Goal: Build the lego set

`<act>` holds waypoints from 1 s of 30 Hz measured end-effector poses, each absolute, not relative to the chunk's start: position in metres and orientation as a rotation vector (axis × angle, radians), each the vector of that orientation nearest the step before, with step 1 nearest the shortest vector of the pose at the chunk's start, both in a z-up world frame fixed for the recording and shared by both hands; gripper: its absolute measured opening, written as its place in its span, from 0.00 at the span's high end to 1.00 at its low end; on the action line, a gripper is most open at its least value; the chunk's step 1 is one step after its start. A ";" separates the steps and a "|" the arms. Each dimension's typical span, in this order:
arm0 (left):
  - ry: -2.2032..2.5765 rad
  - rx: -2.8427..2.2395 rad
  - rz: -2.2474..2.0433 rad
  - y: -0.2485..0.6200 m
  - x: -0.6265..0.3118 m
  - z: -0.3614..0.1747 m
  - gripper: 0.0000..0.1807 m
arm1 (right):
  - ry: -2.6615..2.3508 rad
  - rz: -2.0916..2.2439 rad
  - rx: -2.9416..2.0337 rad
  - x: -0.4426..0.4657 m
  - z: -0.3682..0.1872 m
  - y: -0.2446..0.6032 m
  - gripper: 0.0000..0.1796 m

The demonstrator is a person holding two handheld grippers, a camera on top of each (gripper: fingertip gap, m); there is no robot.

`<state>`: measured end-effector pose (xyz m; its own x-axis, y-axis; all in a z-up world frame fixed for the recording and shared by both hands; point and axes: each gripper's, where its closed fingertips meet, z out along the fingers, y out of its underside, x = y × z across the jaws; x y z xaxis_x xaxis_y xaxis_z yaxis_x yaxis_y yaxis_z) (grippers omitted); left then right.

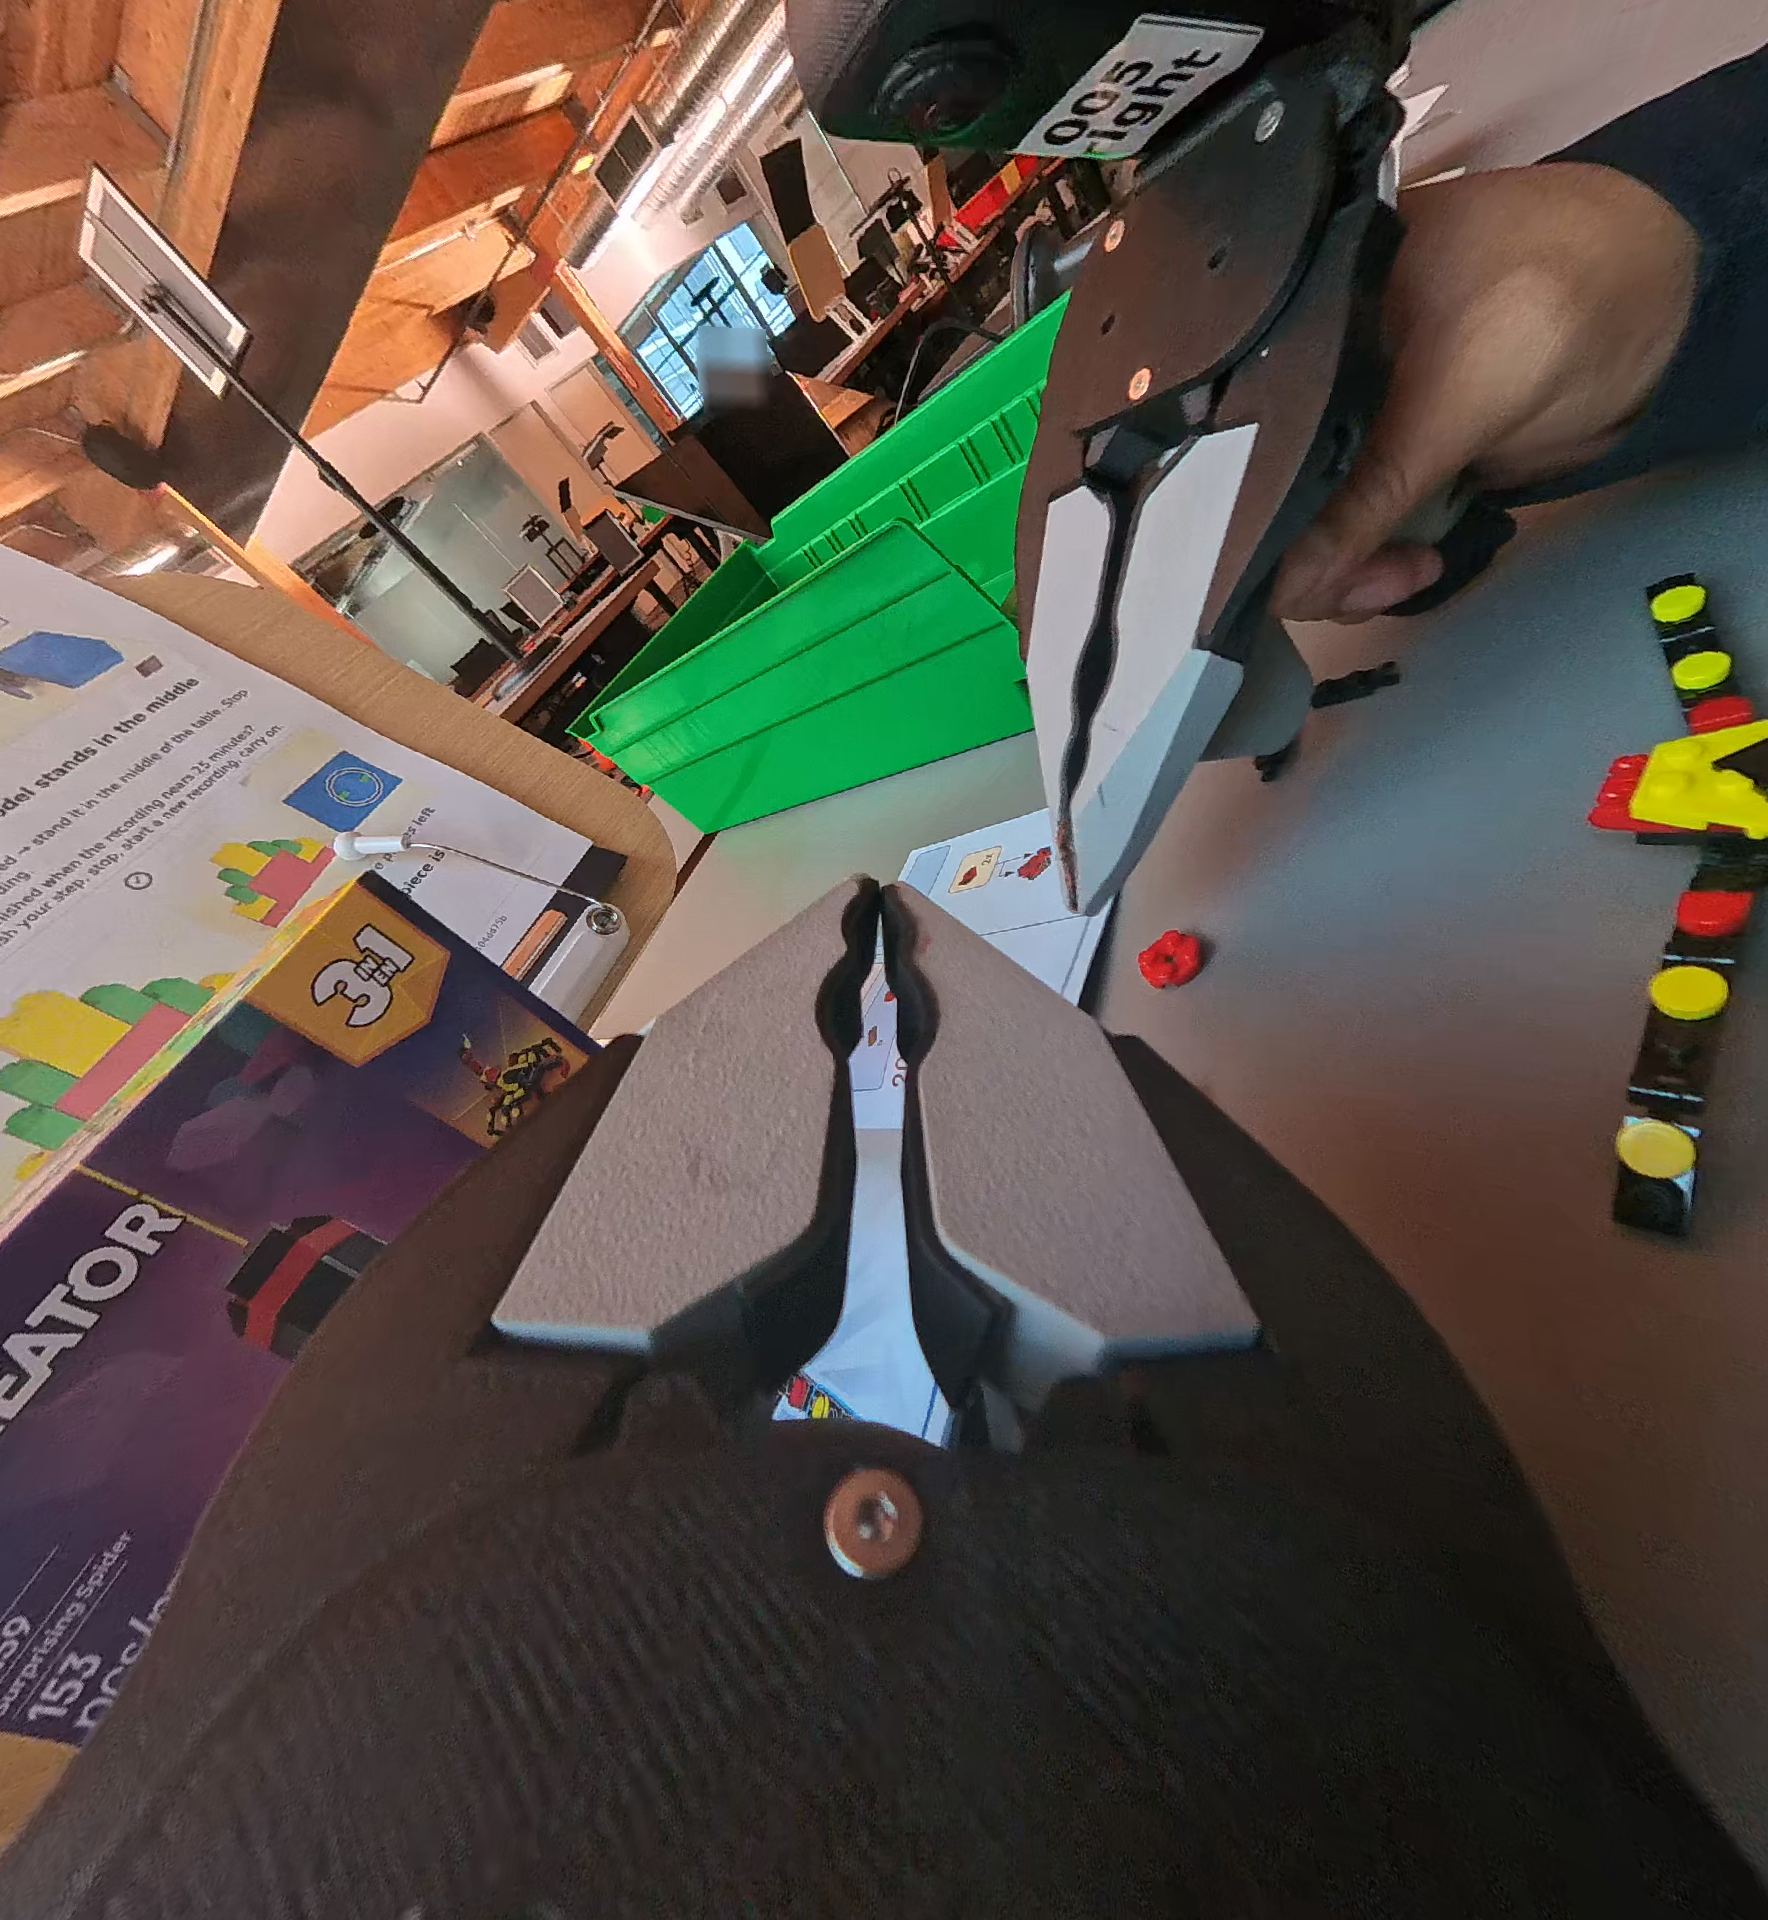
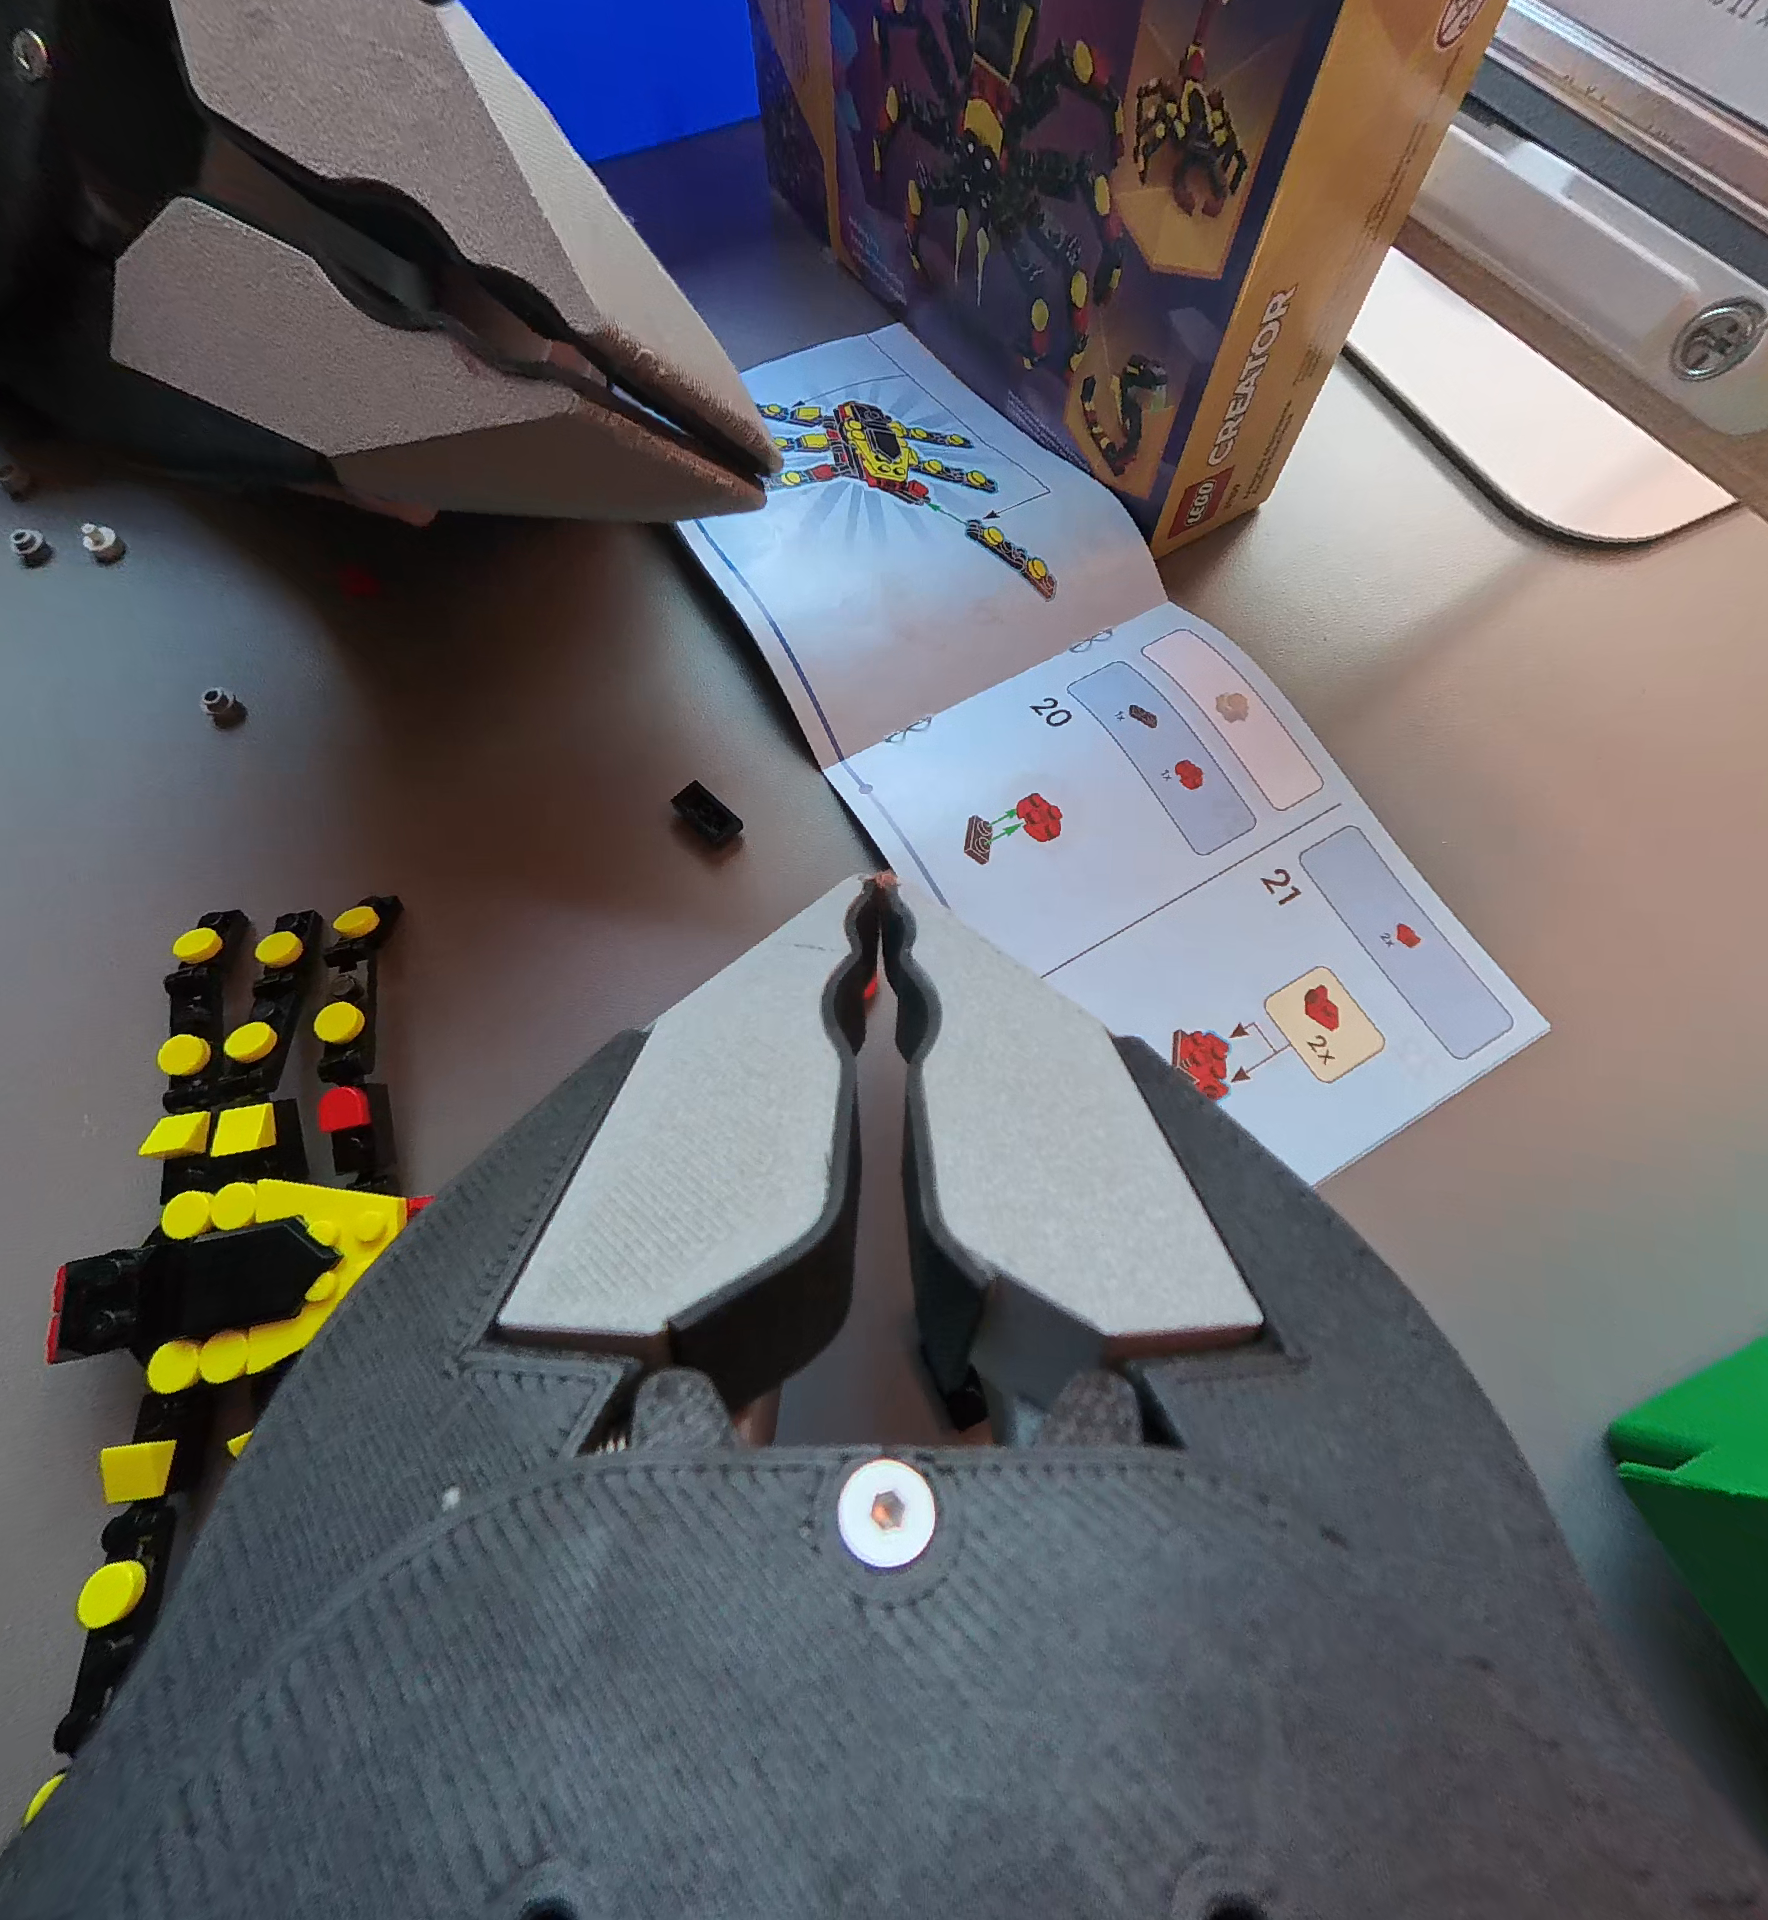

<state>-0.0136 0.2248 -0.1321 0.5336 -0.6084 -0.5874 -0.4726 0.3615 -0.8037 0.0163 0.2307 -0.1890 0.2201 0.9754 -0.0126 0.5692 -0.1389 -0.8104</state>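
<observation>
— Spider model (image 2: 225,1278) lies flat on the grey table (image 2: 506,665), to the left of our right gripper (image 2: 882,891), with its black legs and yellow studs spread out. How do we think it handles?

— Light and rigid in each brick, we judge, but weak at the leg joints. We would take it by the yellow and black body, never by a leg tip.

— And the small red piece (image 1: 1168,957)?

— It sits loose on the table, just beside the open instruction booklet (image 2: 1171,831) and near the tip of our right gripper. Tiny, hard and probably slippery: we would pinch it across its flat sides, low down, so it does not shoot out.

— What are our grippers doing?

— Our left gripper (image 1: 878,902) has its fingers together at the tips with nothing between them, hovering over the booklet by the set's box (image 2: 1119,208). Our right one is also closed at the tips; a speck of red shows in the slot behind them, but we cannot tell whether that is a held piece.

— Other loose parts?

— A small black plate (image 2: 705,821) and a few grey studs (image 2: 64,542) lie apart on the table.
</observation>
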 end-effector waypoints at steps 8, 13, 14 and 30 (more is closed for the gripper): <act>1.099 -1.269 -0.105 0.224 -0.012 -0.134 1.00 | -1.433 0.754 -1.798 0.016 -0.188 0.230 1.00; 1.115 -1.266 -0.096 0.224 -0.011 -0.136 1.00 | -1.427 0.738 -1.764 0.016 -0.185 0.232 1.00; 1.118 -1.265 -0.094 0.223 -0.010 -0.137 1.00 | -1.424 0.736 -1.759 0.016 -0.184 0.233 1.00; 1.175 -1.255 -0.054 0.221 -0.005 -0.144 1.00 | -1.406 0.664 -1.552 0.022 -0.171 0.252 1.00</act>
